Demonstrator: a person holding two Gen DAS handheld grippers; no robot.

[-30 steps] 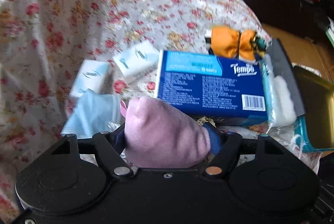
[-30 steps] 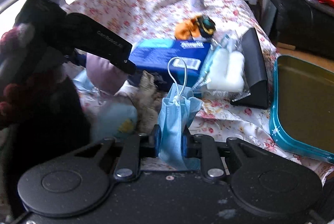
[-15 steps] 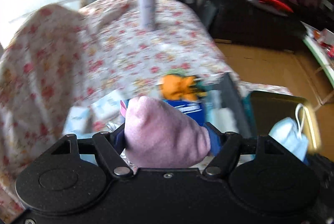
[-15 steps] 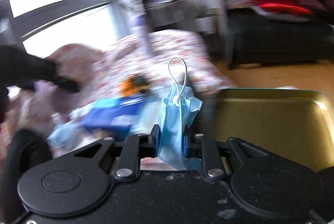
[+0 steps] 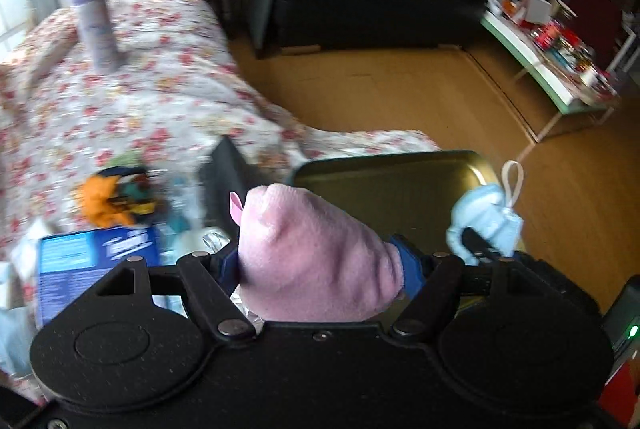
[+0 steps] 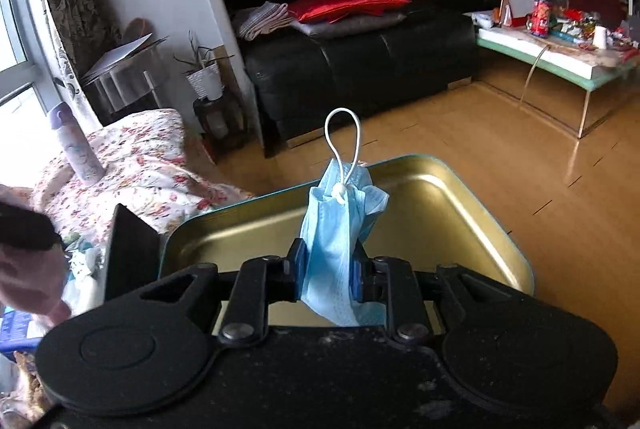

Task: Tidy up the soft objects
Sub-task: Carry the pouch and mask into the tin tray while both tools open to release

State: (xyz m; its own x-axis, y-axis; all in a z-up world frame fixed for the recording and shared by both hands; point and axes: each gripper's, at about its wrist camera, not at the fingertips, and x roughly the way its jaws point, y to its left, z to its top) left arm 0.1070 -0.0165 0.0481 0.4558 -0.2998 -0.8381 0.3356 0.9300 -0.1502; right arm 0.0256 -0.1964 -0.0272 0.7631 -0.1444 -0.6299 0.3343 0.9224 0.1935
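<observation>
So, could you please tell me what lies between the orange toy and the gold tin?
In the left wrist view, a dark upright panel stands between the orange toy and the gold tin.

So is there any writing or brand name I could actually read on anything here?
None can be read.
Blue tissue pack: white lettering, too blurred.
Lavender bottle: print too small.
Red can on the far table: label too small.

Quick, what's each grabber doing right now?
Left gripper: closed on the pink sock.
Right gripper: jaws opening, blue face mask between them above the gold tin.
</observation>
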